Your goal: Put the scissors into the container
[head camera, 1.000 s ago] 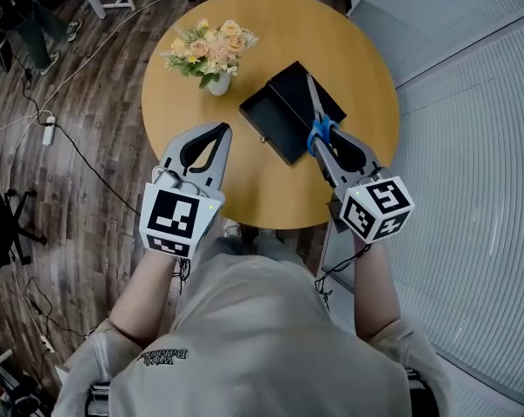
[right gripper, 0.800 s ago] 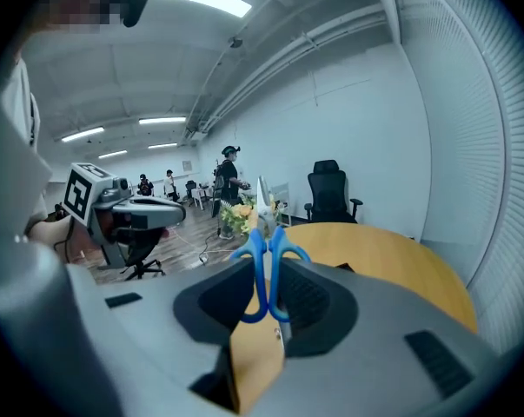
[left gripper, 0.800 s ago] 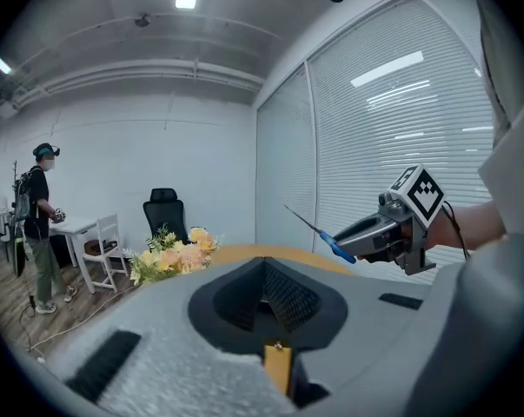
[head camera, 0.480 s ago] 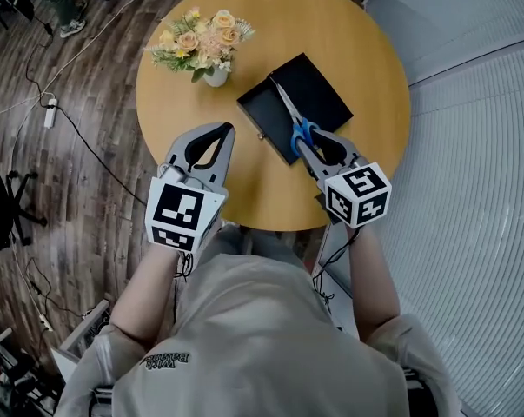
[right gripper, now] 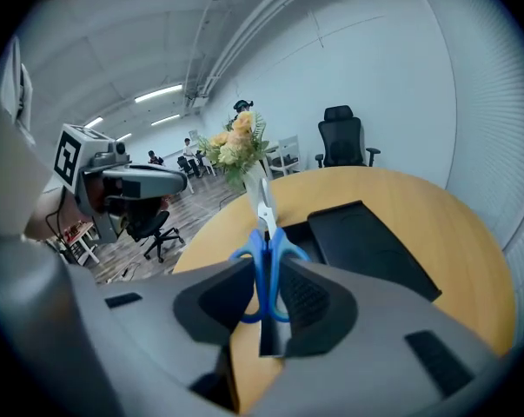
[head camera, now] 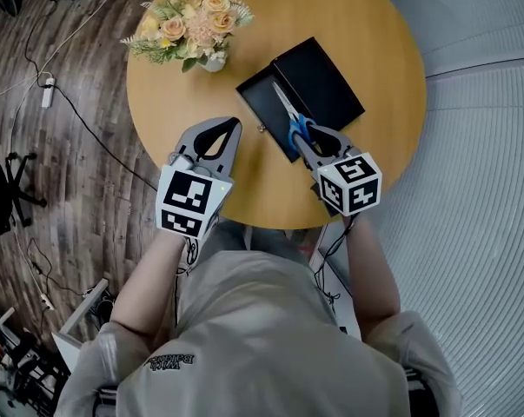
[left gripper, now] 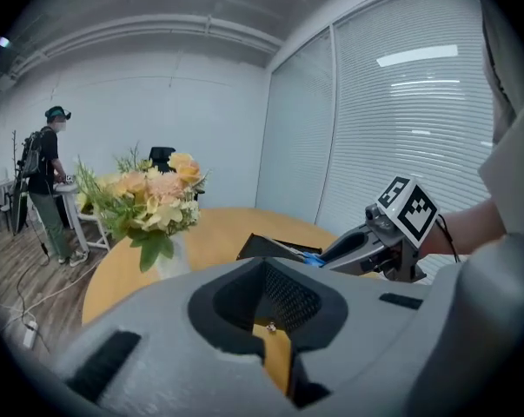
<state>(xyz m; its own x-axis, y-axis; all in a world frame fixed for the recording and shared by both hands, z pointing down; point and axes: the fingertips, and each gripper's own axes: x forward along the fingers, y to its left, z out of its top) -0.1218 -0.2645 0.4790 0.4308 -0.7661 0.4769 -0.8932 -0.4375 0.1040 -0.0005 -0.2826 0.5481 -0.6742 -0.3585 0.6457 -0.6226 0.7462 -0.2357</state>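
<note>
While my right tool (head camera: 303, 137) clamps the blue handles of the scissors (head camera: 285, 109), blades over the open black container (head camera: 260, 101), I fear a skewed release spills them onto the surface (head camera: 366, 24). My left tool (head camera: 220, 133) hangs closed, empty.

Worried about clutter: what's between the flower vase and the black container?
Only bare tabletop, per the head view, separates the vase and the container.

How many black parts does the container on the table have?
2. The open part lies below the scissors that the right gripper holds; the flat-topped part touches it on the right. None seems hidden.
</note>
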